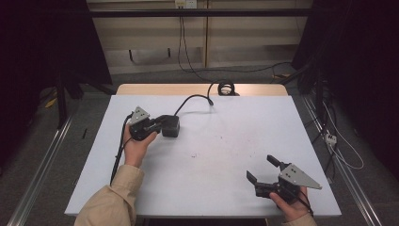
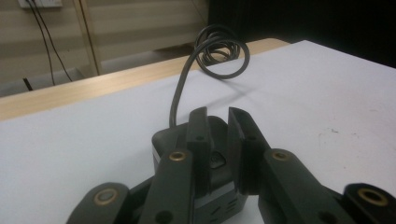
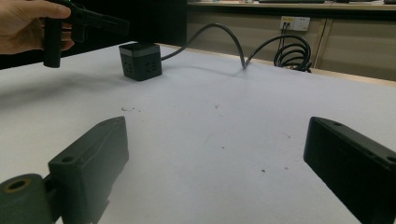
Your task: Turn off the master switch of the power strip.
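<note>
The left hand [image 1: 136, 146] reaches far-left, its left gripper [image 1: 157, 125] nearly closed over the black cube socket [image 1: 171, 126], grasp unclear. The right gripper [image 1: 264, 170], near-right, gapes released. Its view reveals the cube's sockets [image 3: 140, 69].

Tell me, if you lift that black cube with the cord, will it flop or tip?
The cube power strip looks rigid and squat, so probably it won't tip. Its cord curves loosely into a coil, so it would likely dangle and drag behind.

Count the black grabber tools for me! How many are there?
2. The left tool is over the black cube at the table's far left; the right tool is wide open near the front right edge.
</note>
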Tool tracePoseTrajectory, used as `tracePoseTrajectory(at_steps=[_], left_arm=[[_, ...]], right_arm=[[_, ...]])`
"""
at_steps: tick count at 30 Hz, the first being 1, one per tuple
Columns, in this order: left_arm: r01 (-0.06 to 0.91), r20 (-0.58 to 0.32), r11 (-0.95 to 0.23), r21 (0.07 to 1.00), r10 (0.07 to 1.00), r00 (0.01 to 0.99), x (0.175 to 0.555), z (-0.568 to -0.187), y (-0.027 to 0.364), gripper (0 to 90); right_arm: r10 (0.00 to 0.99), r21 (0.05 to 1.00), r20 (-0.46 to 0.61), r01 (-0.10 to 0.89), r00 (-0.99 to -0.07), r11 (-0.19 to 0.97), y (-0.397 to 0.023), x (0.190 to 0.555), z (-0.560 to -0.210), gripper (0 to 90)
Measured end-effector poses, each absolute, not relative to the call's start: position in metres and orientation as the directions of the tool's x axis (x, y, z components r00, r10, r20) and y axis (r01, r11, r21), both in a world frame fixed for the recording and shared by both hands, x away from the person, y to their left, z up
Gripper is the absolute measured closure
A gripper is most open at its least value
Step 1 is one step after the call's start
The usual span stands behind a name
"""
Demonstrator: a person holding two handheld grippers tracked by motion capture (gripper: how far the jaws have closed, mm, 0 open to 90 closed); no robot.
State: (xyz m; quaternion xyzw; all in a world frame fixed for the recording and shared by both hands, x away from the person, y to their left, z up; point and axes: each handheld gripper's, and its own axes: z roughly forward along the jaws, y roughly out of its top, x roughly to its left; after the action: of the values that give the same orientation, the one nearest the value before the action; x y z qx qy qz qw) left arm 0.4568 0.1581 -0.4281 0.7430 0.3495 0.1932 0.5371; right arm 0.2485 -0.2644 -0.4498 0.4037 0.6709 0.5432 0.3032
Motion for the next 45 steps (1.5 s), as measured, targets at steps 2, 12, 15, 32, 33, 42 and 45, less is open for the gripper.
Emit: tracePoseTrajectory(at_steps=[2, 12, 15, 32, 33, 42, 45], left_arm=[[0.325, -0.098, -0.176, 0.929, 0.730, 0.677, 0.458, -0.430, 0.158, 80.0], [0.359, -0.136, -0.155, 0.920, 0.734, 0.665, 0.461, -0.433, 0.157, 89.5], [0.356, -0.128, -0.163, 0.920, 0.734, 0.667, 0.461, -0.434, 0.157, 90.0], [0.356, -0.097, -0.208, 0.911, 0.732, 0.675, 0.464, -0.433, 0.151, 90.0], [0.355, -0.096, -0.209, 0.911, 0.731, 0.676, 0.465, -0.432, 0.150, 90.0], [0.363, -0.074, -0.243, 0.900, 0.734, 0.675, 0.466, -0.432, 0.146, 90.0], [0.367, -0.073, -0.245, 0.897, 0.737, 0.672, 0.466, -0.433, 0.146, 90.0]], right_arm=[[0.870, 0.973, 0.032, 0.213, -0.491, 0.084, -0.264, 0.249, -0.450, 6.1], [0.870, 0.974, 0.036, 0.214, -0.492, 0.080, -0.265, 0.249, -0.450, 6.1], [0.870, 0.973, 0.035, 0.214, -0.492, 0.082, -0.265, 0.249, -0.451, 6.1], [0.869, 0.973, 0.032, 0.212, -0.494, 0.085, -0.265, 0.249, -0.451, 6.0], [0.869, 0.973, 0.033, 0.213, -0.494, 0.084, -0.265, 0.249, -0.451, 6.0], [0.869, 0.974, 0.032, 0.211, -0.495, 0.084, -0.265, 0.249, -0.450, 6.0], [0.869, 0.974, 0.032, 0.211, -0.495, 0.084, -0.265, 0.249, -0.450, 6.0]])
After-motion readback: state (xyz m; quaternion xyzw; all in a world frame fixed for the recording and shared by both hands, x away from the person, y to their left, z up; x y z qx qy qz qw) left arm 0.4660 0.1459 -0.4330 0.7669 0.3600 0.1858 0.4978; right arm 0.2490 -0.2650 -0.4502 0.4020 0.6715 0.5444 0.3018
